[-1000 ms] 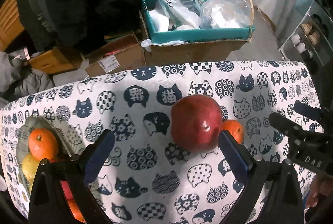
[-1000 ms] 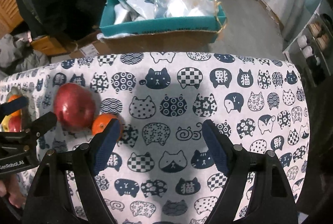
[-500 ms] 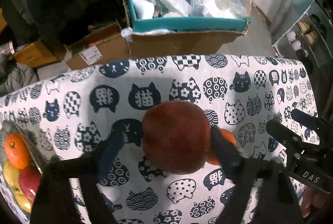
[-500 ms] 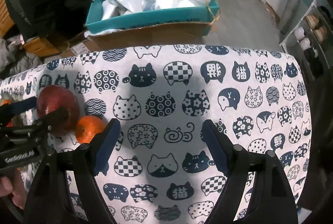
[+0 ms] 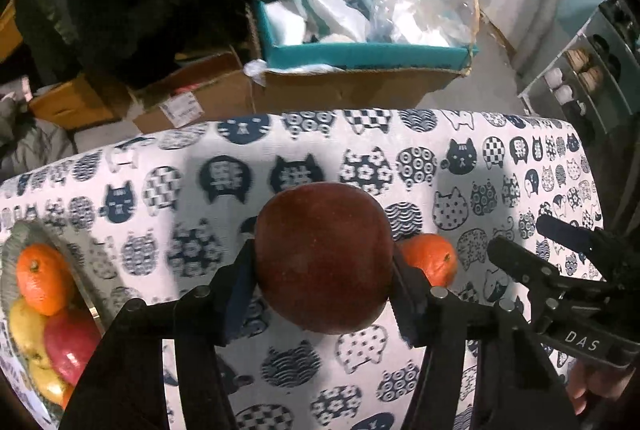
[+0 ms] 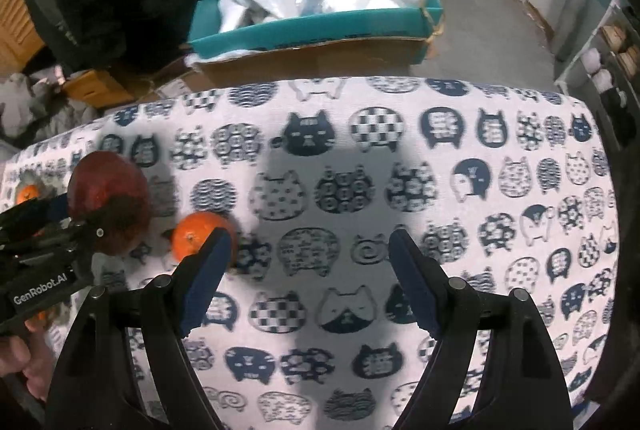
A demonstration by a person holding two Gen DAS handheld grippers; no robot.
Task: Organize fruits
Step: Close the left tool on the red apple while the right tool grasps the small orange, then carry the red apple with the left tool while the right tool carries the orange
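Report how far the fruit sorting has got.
Done: an orange, a red fruit and yellow fruit sit in the dish. In hand: the left gripper has its jaws clamped on the big red fruit. Left: the loose orange on the cat-print cloth; the right gripper is open and empty.

My right gripper (image 6: 308, 278): jaws wide apart, nothing between them, over the cat-print cloth (image 6: 400, 158).
Orange (image 6: 198, 232): on the cloth, just beside my left-hand finger (image 6: 204, 274).
Red apple (image 6: 108, 202): clamped in my left gripper (image 6: 60, 218), far left.
Teal box (image 6: 320, 26): beyond the table, holding bags.
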